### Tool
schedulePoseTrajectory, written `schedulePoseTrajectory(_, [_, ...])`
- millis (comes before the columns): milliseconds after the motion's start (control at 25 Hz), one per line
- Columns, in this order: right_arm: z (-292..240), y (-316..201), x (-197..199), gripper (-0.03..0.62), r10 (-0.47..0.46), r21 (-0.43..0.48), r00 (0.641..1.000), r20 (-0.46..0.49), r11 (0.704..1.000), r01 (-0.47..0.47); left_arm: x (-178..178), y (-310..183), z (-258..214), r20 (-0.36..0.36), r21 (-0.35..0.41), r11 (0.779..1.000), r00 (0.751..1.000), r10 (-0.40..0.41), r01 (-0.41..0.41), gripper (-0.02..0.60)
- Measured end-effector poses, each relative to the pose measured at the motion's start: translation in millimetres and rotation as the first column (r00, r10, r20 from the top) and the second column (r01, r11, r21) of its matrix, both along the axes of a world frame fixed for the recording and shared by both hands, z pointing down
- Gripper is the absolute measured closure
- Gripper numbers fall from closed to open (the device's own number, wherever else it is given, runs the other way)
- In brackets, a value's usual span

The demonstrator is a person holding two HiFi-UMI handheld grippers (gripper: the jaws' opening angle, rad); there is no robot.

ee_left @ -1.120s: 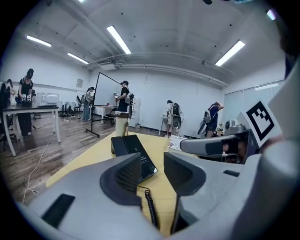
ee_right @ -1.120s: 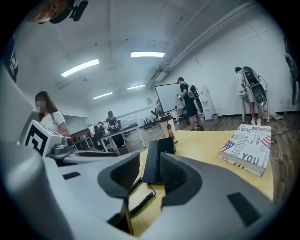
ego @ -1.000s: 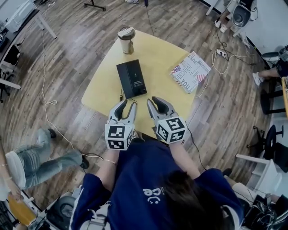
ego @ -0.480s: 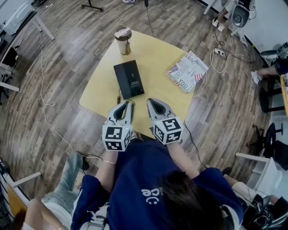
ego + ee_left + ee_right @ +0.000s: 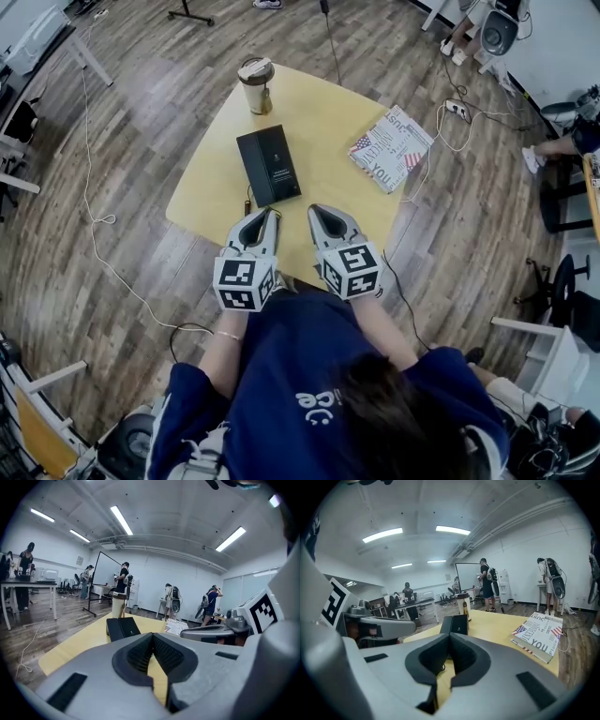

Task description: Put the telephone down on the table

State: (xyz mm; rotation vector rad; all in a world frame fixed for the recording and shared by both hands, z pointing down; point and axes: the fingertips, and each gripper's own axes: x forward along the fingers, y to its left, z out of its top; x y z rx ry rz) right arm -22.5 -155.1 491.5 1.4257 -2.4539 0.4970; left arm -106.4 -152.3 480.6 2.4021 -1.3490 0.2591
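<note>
Hovering at the near edge of the table (image 5: 328, 122), the left gripper (image 5: 269, 216) and right gripper (image 5: 317, 210), jaws pressed together and empty, face the black telephone (image 5: 270, 166) lying flat by the left edge; the set-down looks complete, so the next move calls only for drawing clear.

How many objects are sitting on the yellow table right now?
3: a black box in the middle, a lidded cup at the far corner, and a printed magazine at the right edge. A thin cable may also lie by the box's near end.
</note>
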Motion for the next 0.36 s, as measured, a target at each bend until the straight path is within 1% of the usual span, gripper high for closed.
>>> schedulePoseTrajectory(200, [3.2, 1.3, 4.5, 0.585, -0.007, 0.01, 0.999, -0.041, 1.0, 0.008, -1.4, -1.5, 2.0, -0.006, -0.005, 1.0, 1.0, -0.006, 0.006, 0.577])
schedulePoseTrajectory(360, [8.8, 3.6, 7.8, 0.586, -0.006, 0.011, 0.998, -0.07, 1.0, 0.007, -0.6, 2.5, 7.3, 0.01, -0.01, 1.0, 1.0, -0.002, 0.002, 0.578])
